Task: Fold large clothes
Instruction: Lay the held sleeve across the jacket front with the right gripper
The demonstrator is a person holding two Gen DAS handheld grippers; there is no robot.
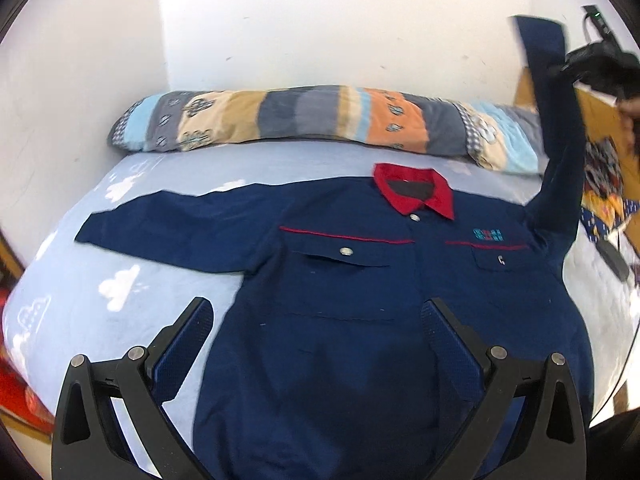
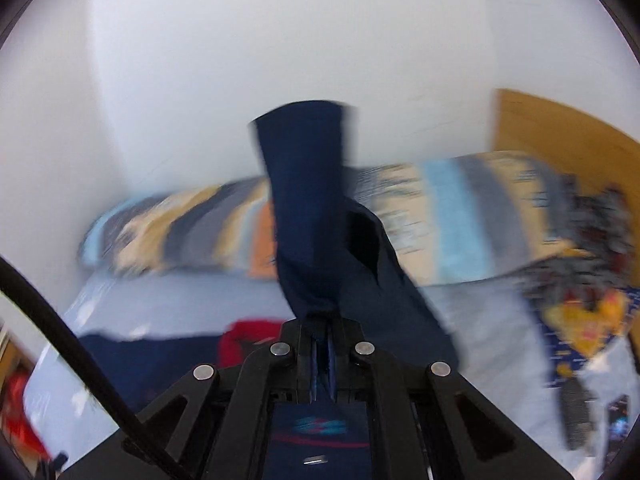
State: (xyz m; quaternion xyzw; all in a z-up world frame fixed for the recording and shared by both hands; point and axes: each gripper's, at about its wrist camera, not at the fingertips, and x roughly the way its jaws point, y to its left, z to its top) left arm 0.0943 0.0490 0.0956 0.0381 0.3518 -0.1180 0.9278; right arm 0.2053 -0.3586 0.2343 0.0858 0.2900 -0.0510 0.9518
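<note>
A big navy work shirt point(image 1: 352, 280) with a red collar point(image 1: 414, 192) lies flat, front up, in the middle of the bed point(image 1: 80, 280). The right hand-held gripper point(image 2: 322, 344) is squeezed tight on one sleeve point(image 2: 316, 208) and holds it high, likely to fold it over the chest. The left hand-held gripper point(image 1: 316, 328) hangs wide open over the shirt's bottom part, holding nothing. The other sleeve point(image 1: 168, 228) lies stretched toward the bed's left edge.

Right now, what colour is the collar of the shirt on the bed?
Red; the collar shows best in the left wrist view, on the navy shirt.
</note>
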